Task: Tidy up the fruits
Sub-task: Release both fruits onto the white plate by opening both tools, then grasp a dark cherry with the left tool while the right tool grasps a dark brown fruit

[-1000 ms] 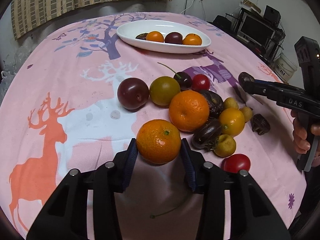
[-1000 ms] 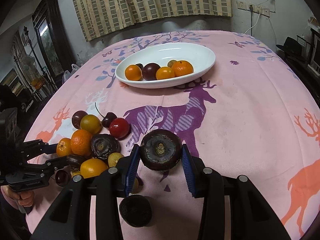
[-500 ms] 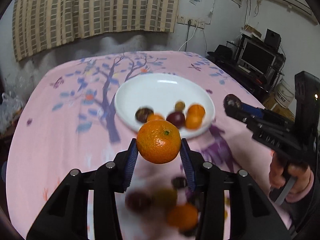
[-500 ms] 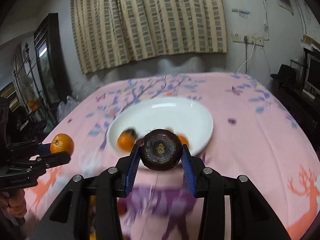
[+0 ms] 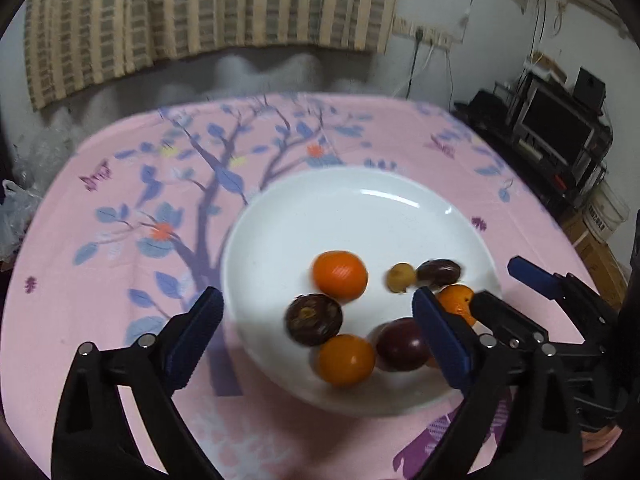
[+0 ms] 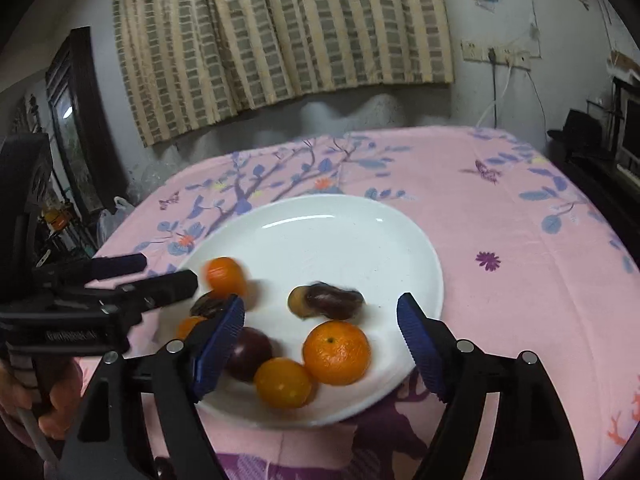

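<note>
Both fruits have dropped onto the white plate (image 5: 280, 240); left gripper (image 5: 316, 332) and right gripper (image 6: 320, 336) jaws now gape wide, empty.

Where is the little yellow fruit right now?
The little yellow fruit is inside the white plate, toward its right side in the left wrist view, touching the dark brown oblong fruit beside it.

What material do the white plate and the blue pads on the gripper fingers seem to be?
The white plate looks like glazed ceramic: smooth and glossy, with bright reflections near its rim. Plastic is possible. The blue pads look like matte rubber or soft plastic, with fine ridges across their faces.
</note>
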`<action>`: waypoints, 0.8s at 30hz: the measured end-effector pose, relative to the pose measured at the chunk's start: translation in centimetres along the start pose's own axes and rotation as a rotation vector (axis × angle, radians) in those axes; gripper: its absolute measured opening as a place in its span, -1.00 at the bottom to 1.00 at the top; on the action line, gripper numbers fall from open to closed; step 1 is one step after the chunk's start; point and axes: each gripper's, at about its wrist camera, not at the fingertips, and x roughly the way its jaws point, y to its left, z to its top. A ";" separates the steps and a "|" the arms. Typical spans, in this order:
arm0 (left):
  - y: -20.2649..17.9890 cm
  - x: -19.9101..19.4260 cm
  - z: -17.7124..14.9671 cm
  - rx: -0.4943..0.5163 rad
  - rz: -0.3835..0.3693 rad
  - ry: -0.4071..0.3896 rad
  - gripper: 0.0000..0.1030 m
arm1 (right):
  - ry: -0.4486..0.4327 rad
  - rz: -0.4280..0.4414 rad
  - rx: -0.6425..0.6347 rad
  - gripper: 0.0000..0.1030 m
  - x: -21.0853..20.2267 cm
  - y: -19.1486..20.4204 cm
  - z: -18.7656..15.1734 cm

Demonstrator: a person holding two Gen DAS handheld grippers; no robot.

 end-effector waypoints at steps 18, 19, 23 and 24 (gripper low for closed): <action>-0.3 -16.3 -19.9 0.023 0.001 -0.035 0.92 | 0.205 0.067 -0.229 0.65 -13.2 5.7 -15.3; -0.8 -16.7 -21.0 0.039 -0.003 -0.034 0.92 | 0.216 0.067 -0.225 0.61 -13.1 5.7 -15.6; -2.1 -17.4 -23.8 0.100 0.021 -0.024 0.91 | 0.253 0.073 -0.158 0.48 -12.8 4.9 -15.8; -2.2 -17.5 -24.2 0.108 0.023 -0.019 0.91 | 0.270 0.066 -0.155 0.45 -12.6 4.9 -16.0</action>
